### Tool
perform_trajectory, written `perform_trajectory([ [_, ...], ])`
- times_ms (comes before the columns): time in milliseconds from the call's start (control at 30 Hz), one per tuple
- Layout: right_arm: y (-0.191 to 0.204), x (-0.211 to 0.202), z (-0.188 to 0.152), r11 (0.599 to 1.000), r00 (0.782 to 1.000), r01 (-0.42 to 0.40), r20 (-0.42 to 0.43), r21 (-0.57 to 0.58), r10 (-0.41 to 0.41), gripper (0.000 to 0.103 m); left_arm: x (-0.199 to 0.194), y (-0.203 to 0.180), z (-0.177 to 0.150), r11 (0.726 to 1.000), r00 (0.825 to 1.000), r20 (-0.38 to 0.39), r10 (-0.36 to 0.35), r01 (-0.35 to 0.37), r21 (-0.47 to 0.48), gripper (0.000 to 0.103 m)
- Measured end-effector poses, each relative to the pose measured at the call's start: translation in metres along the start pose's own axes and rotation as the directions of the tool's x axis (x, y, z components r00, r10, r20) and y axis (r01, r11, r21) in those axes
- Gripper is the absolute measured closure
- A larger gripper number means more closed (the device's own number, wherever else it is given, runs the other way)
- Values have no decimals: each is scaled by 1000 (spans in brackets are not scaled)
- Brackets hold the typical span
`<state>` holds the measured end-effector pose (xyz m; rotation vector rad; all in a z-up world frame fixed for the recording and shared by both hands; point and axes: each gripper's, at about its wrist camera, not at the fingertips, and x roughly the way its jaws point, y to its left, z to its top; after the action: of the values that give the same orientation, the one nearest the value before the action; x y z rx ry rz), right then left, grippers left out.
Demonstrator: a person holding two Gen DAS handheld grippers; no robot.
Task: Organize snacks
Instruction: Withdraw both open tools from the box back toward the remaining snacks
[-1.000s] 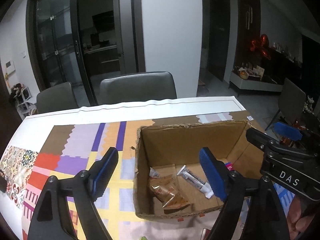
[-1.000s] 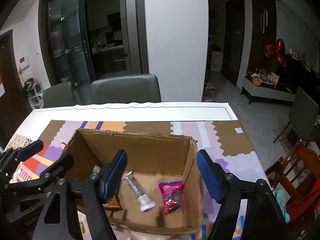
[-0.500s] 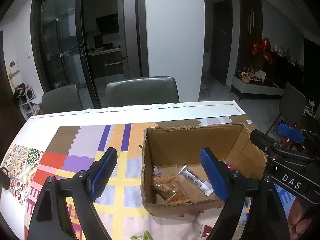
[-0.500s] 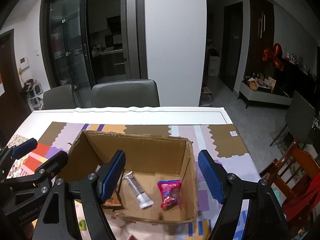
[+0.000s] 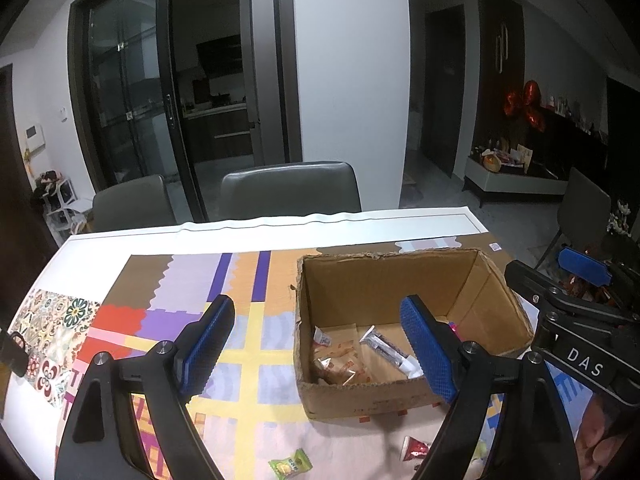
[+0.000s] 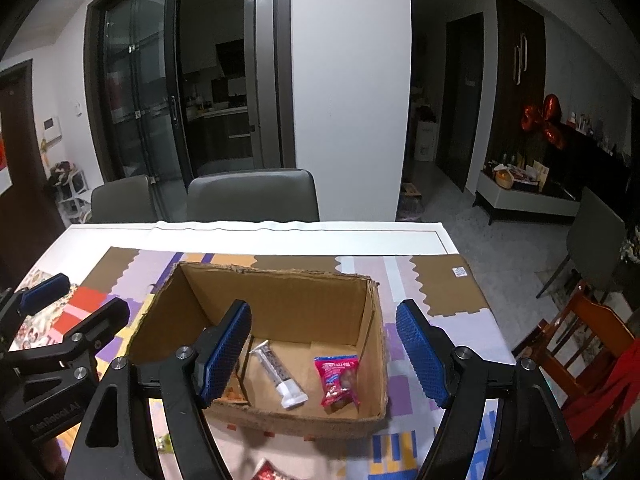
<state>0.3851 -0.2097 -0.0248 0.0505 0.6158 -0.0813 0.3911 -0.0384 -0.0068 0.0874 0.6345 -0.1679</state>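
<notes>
An open cardboard box [image 5: 384, 280] [image 6: 280, 292] stands on the patterned tablecloth. Inside lie an orange snack pack [image 5: 340, 366], a white and dark bar [image 5: 390, 350] [image 6: 278, 374] and a red packet [image 6: 338, 378]. In front of the box, on the cloth, lie a green candy [image 5: 290, 462] and a red wrapper [image 5: 416, 448] [image 6: 268, 472]. My left gripper [image 5: 320, 348] hangs open and empty above the box's left front. My right gripper [image 6: 326, 354] is open and empty too, over the box's right half. Each gripper shows at the edge of the other's view.
The table [image 5: 280, 228] carries a white cloth edge at the far side. Two grey chairs [image 5: 288, 192] [image 5: 132, 210] stand behind it. A wooden chair [image 6: 580, 332] with red cloth is at the right. A person's hand [image 5: 600, 440] holds the right gripper.
Both grippers have drawn back and risen a little, so the box looks smaller and farther. The green candy and red wrapper on the cloth have come into view.
</notes>
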Motion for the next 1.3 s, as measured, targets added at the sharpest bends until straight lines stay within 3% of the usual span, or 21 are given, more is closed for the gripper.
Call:
perform_trajectory([
  [533,3,-30,-14,1000,1000,-14,8,0,14,27,-29,7,-17,1000,1000,8,11,-11,-3,17],
  [733,6,-40,-20,1000,1000,-19,8,-5,19,27,-42,10,-25,999,999,23,33,-33,-10,9],
  [833,8,-45,-24,1000,1000,-15,12,-9,15,17,-46,10,-29,999,999,25,44,-44,-4,8],
  [1300,16,-60,-43,1000,1000,-16,-4,-10,16,11,-64,17,-49,998,998,24,66,-66,-5,3],
])
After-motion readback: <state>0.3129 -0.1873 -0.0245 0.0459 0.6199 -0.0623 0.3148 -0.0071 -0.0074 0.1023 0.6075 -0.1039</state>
